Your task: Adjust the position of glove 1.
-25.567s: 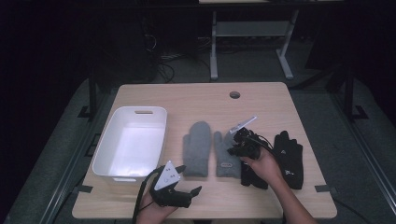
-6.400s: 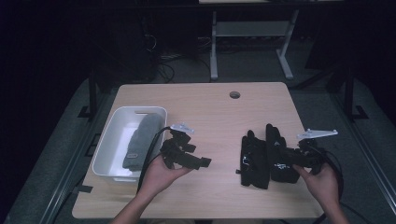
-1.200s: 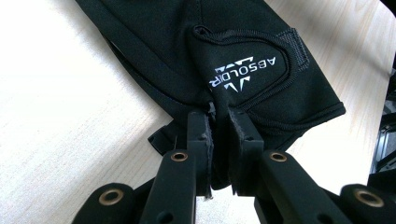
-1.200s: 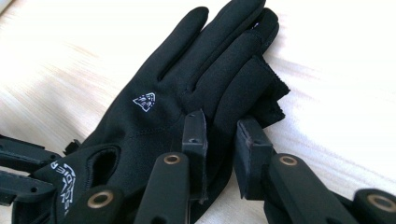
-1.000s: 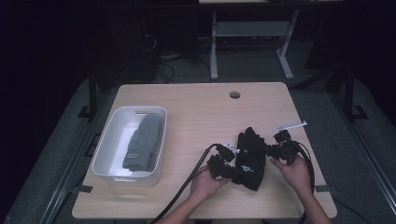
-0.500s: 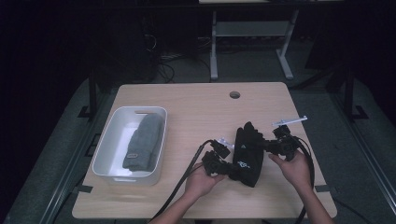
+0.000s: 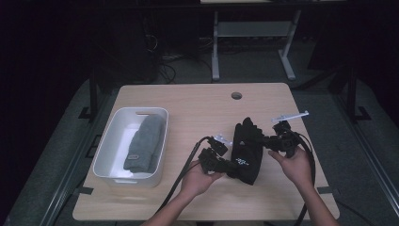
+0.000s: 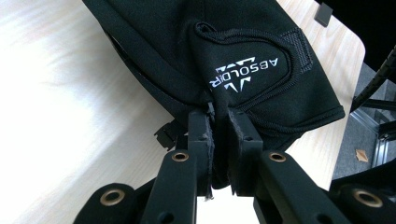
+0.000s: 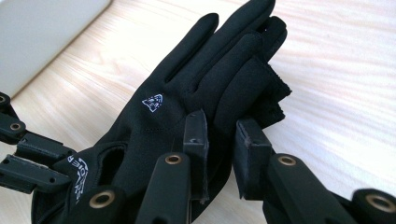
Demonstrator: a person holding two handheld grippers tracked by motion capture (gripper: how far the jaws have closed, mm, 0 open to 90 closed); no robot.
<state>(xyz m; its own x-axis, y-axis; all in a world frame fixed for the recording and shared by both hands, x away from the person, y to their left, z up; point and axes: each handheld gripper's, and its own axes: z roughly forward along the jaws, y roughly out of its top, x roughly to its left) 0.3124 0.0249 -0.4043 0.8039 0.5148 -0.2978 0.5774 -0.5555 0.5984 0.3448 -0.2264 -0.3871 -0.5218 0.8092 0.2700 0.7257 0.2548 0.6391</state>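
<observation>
A pair of black gloves [image 7: 247, 150], laid one on the other, hangs just above the table between both grippers. My left gripper [image 7: 227, 165] is shut on the cuff end; in the left gripper view its jaws pinch the fabric below the white logo on the glove [image 8: 233, 65]. My right gripper [image 7: 270, 141] is shut on the finger-side edge. In the right gripper view a fold of the gloves [image 9: 196, 88] sits between its jaws, midpoint [image 9: 219, 140]. The left gripper [image 9: 28, 149] shows at that view's left edge.
A white tub [image 7: 110, 136] stands at the table's left with grey mittens [image 7: 143, 141] inside; its wall [image 9: 42, 32] shows in the right gripper view. The wooden table [image 7: 197, 108] has a round cable hole [image 7: 236, 95] at the back. Cables trail toward the front edge.
Both grippers have risen a little together, carrying the black gloves off the table and slightly toward the back. Both grips are unchanged.
</observation>
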